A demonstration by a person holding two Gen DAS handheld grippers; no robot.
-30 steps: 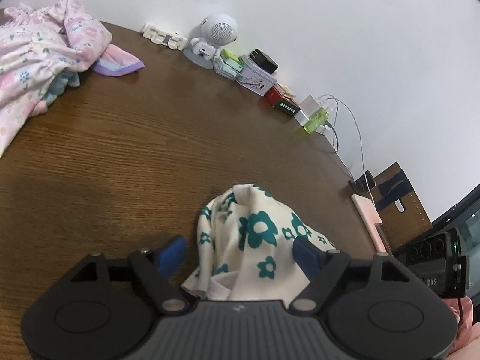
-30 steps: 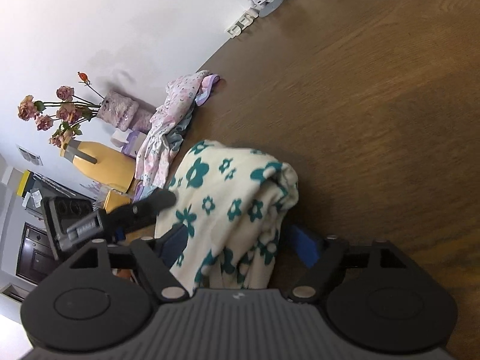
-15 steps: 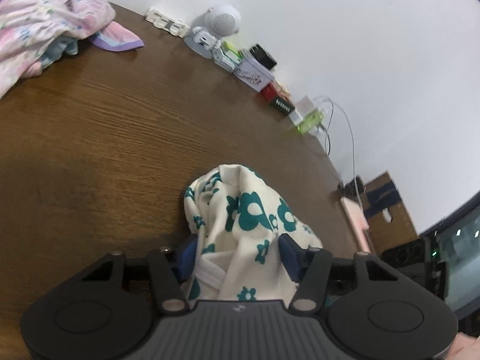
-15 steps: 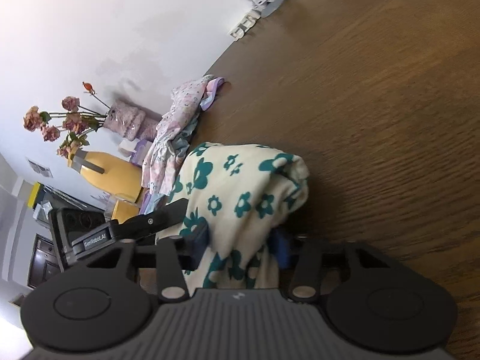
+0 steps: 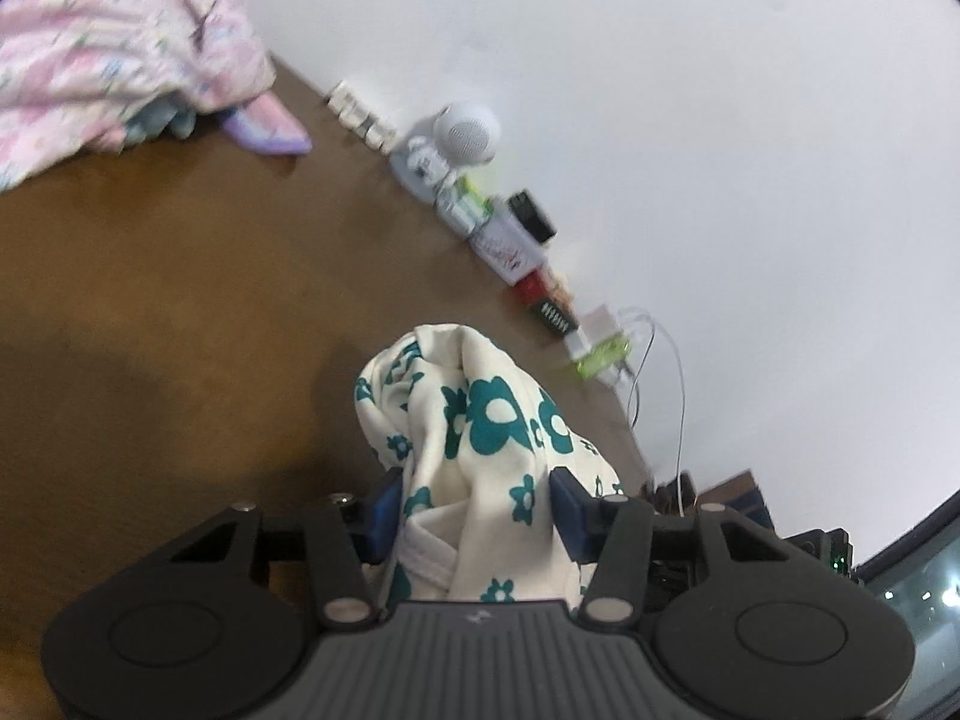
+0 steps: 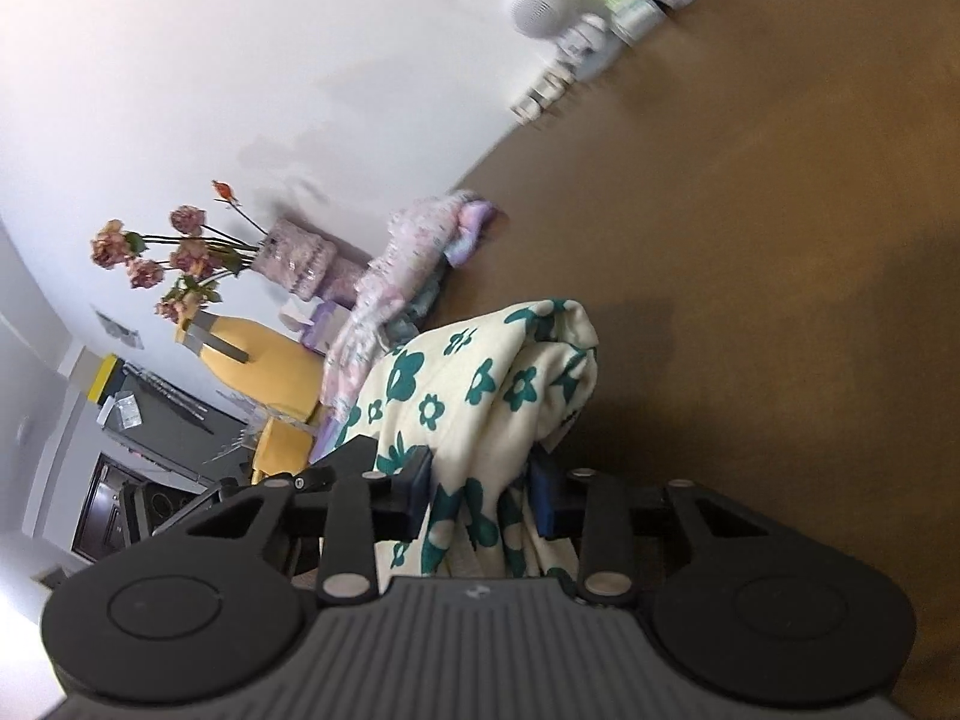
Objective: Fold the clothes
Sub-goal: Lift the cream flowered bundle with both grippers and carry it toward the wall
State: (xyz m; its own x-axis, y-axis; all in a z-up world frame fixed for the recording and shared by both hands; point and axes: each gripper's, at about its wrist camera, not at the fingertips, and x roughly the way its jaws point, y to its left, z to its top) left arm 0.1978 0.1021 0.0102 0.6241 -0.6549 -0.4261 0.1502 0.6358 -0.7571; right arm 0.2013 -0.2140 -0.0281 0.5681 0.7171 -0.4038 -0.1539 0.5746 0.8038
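Note:
A cream garment printed with teal flowers (image 5: 480, 420) is bunched up over the brown wooden table (image 5: 150, 300). My left gripper (image 5: 477, 513) has its blue pads pressed on one end of the garment, the jaws still closing. In the right wrist view the same garment (image 6: 480, 378) rises in a hump, and my right gripper (image 6: 480, 501) pinches its other end, jaws also closing. The left gripper's black body (image 6: 288, 480) shows beside it at the lower left.
A pile of pink floral clothes (image 5: 114, 60) lies at the table's far left. Along the wall stand a white round speaker figure (image 5: 462, 135), small boxes (image 5: 510, 240) and a charger with cables (image 5: 606, 348). A vase of dried roses (image 6: 288, 252) and a yellow chair (image 6: 264, 366) stand beyond the table.
Both grippers closed from wide open onto the flowered garment. The cloth bunched higher between them, and both views tilted as the hands turned.

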